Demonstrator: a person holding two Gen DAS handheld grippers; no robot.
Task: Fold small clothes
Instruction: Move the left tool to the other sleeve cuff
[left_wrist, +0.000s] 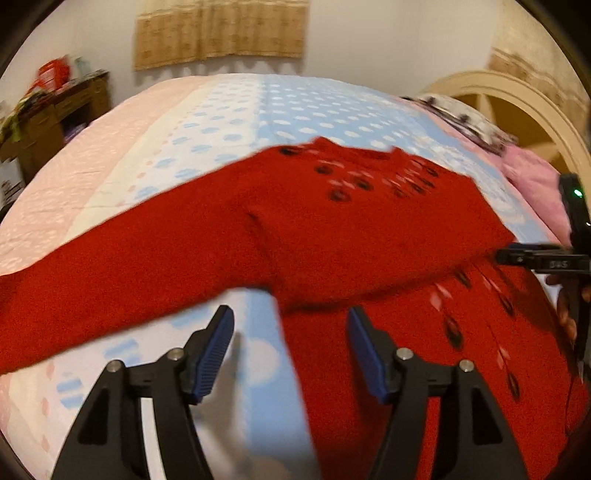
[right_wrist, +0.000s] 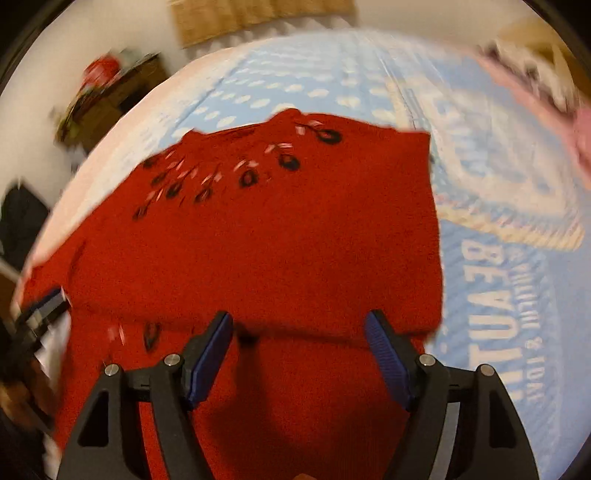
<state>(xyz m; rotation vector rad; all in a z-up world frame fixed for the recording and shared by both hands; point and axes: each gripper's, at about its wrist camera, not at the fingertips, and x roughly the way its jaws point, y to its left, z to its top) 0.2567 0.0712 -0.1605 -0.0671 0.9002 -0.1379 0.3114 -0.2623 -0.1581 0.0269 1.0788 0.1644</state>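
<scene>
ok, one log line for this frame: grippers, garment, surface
left hand-held gripper: open, empty | right hand-held gripper: open, empty | red sweater: partly folded, one sleeve out | surface: bedspread

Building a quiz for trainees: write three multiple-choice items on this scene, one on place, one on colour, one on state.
1. Where does the sweater lie?
A. on the bed
B. on a chair
C. on the floor

2. What colour is the sweater?
A. green
B. red
C. white

3. How do both claws stand?
A. shut on fabric
B. open, holding nothing
C. shut, empty

Key:
1 A: the red sweater is spread on the blue dotted bedspread.
2 B: its knit is red with dark trim.
3 B: the left claw and right claw each show a wide gap between the pads.
</scene>
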